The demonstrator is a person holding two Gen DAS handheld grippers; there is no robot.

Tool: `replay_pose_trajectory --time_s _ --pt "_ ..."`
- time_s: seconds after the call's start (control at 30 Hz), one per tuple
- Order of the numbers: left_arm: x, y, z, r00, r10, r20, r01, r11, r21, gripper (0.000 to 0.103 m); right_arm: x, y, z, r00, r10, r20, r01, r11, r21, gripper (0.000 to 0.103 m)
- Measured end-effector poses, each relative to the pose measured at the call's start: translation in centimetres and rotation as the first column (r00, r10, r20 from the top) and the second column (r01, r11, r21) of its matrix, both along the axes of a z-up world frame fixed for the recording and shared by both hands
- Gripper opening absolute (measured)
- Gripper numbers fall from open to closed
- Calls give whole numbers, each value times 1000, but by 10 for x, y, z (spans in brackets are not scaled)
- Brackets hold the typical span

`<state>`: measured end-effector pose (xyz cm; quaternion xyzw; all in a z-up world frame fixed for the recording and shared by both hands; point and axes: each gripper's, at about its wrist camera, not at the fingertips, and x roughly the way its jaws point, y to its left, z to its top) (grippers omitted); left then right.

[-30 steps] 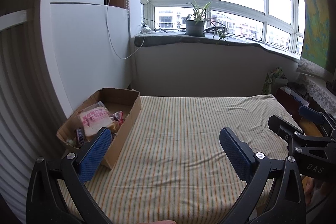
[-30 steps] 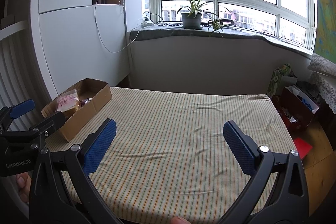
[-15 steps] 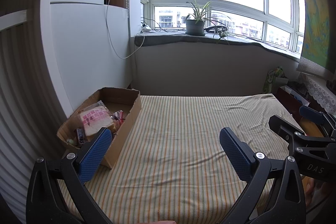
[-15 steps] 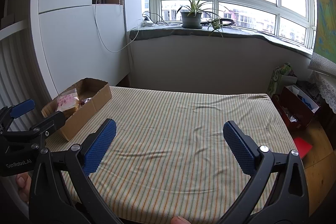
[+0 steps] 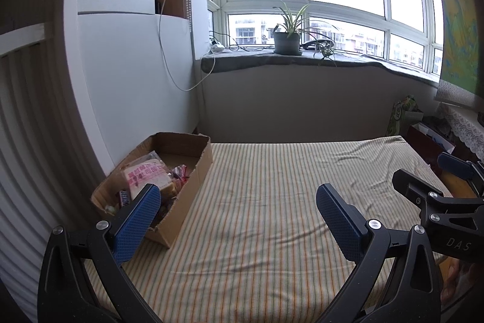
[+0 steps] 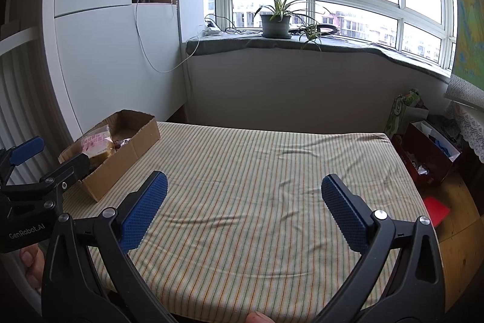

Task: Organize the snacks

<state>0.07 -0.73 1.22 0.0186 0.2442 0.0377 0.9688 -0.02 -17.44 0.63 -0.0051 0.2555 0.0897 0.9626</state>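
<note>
Readable writing: "GenRobot.AI" on the body of the left hand-held gripper [image 5: 237,209] as seen from the right wrist view; "DAS" on the body of the right hand-held gripper [image 6: 243,197] as seen from the left wrist view. Pink label with print on the bread packet [image 5: 146,176], characters too small to read.

Left hand-held gripper: jaws wide apart, nothing between the blue pads, held low over the striped bedsheet [image 5: 272,202], pointing toward the window. Right hand-held gripper: jaws also wide, nothing held, alongside and level with the left one, same heading. Fingertips of the person show at the lower edge of the right wrist view.

Snacks sit in a cardboard box [image 5: 193,183] ahead-left of the left hand-held gripper, just beyond its left finger; well left of the right one. Bread packet on top, small wrapped snacks [image 5: 180,174] beside it. Potted plant [image 6: 275,20] on the windowsill straight ahead, far.
</note>
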Motion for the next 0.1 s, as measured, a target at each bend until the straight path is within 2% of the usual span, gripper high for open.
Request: replay_pose_trajectory --time_s 0.1 --pt "2 3 1 1000 10 0 -10 1000 -7 102 0 0 0 1000 0 0 0 1000 0 103"
